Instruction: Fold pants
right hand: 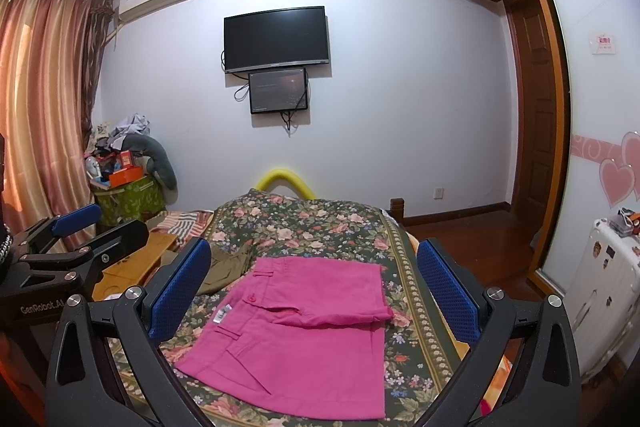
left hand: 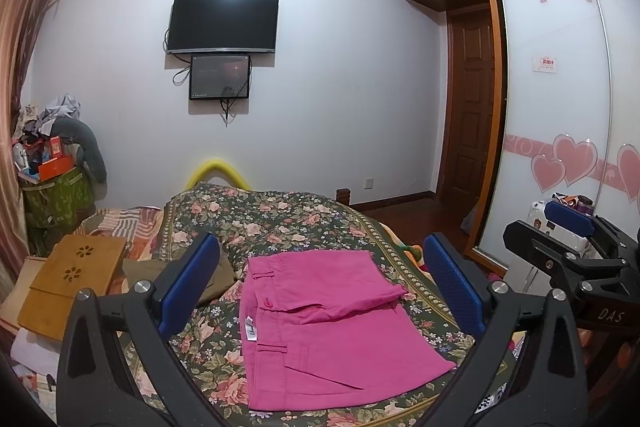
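Pink pants [left hand: 332, 323] lie folded into a compact rectangle on the floral bedspread [left hand: 280, 219], with the leg ends laid over the waist part. They also show in the right wrist view [right hand: 304, 327]. My left gripper [left hand: 320, 287] is open and empty, held above the pants with its blue pads wide apart. My right gripper [right hand: 316, 291] is open and empty too, above the pants. The right gripper shows at the right edge of the left wrist view [left hand: 568, 239]; the left gripper shows at the left edge of the right wrist view [right hand: 92, 227].
An olive garment [left hand: 216, 277] lies left of the pants. A wooden lap tray [left hand: 76, 275] sits at the bed's left side. A white suitcase [right hand: 600, 291] stands right of the bed by the wardrobe. A cluttered green basket [right hand: 128, 195] stands in the far left corner.
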Demonstrator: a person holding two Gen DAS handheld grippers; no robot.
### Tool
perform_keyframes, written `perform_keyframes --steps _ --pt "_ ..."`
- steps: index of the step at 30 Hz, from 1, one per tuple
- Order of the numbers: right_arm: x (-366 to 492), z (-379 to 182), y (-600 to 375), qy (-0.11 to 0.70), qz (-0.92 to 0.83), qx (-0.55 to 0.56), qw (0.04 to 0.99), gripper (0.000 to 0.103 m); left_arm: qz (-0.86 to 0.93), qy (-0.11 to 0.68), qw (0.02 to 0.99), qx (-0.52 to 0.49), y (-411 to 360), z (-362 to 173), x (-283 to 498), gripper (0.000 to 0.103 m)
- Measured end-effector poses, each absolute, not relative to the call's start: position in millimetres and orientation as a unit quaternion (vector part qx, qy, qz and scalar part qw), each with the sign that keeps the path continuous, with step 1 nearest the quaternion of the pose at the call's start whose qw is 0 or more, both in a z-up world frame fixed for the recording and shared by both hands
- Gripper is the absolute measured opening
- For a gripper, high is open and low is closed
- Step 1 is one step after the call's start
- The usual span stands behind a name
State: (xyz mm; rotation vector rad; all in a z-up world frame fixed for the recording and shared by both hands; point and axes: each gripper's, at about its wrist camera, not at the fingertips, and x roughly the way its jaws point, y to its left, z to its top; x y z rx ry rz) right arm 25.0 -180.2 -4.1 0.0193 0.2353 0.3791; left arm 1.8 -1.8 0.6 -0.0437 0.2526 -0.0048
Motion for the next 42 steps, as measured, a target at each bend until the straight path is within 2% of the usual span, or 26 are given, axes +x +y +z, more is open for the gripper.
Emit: perform_keyframes --steps 42 --pt "26.9 -3.9 -182.9 0.118 0.189 0.010 0.975 0.103 -0.002 0.128 0.992 -0.014 -4.2 0.5 4.3 0.103"
